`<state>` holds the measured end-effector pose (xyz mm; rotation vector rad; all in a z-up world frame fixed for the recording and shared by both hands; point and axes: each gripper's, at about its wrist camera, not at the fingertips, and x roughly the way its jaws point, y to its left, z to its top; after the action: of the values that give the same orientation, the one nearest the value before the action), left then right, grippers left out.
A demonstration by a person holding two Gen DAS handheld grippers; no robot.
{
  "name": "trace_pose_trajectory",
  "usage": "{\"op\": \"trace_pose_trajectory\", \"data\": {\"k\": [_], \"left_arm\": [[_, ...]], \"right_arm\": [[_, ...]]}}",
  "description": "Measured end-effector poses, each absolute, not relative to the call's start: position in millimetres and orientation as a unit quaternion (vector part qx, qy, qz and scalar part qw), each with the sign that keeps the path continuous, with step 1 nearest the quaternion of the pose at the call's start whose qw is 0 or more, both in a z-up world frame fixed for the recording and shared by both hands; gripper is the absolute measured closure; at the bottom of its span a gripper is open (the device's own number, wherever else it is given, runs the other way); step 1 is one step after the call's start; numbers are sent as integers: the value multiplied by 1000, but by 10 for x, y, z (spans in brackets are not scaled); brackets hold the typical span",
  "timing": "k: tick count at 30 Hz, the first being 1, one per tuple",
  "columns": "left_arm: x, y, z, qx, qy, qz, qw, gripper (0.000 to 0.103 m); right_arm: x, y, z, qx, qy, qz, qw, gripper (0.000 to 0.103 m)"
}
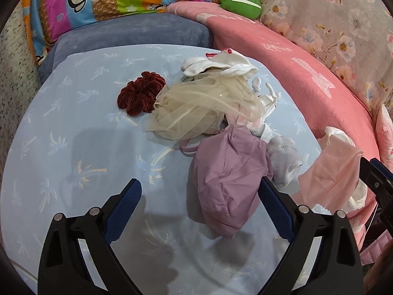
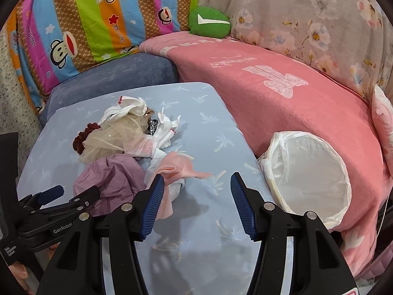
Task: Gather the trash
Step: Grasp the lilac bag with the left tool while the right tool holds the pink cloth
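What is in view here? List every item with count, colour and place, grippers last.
scrunchie: one, dark red, left of the pile on the blue surface.
tulle fabric: one, cream, middle of the pile.
purple cloth: one, lilac, near end of the pile.
pink cloth: one, pale pink, right of the purple cloth.
white cloths: several, far end of the pile.
bin with white liner: one, on the pink blanket.
green plush: one, at the back.
striped cartoon pillow: one, back left.
left gripper: open, over the purple cloth.
right gripper: open, pink cloth at its left finger.
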<state>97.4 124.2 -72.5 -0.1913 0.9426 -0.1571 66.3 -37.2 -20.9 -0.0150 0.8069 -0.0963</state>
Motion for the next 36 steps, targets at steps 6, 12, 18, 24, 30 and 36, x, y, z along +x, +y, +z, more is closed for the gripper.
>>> {"op": "trace_pose_trajectory", "data": {"k": [6,12,18,24,30,36], "left_arm": [[1014,1228,-736,-88,454,-83,883,26],[1069,1118,-778,-86,462,-93,878,37],[1106,1000,-791,-79,469,-93,875,58],[1119,896,-798,-72,475,-93,872,74],[1095,835,-786,-70,476,-91,872,82],[1066,825,-785,-69,477,-90,872,91]], "right_arm": [[713,-632,-64,1,374,-81,924,48],[743,-1328,87,20,353,-160,922,48],[818,-2053,-358,22,397,-246,884,48],[670,-2153,-1036,15,470,-243,848,48],[475,-2029,-997,27,468,-219,856,47],[417,-1693,-875,26,456,-177,872,47]]}}
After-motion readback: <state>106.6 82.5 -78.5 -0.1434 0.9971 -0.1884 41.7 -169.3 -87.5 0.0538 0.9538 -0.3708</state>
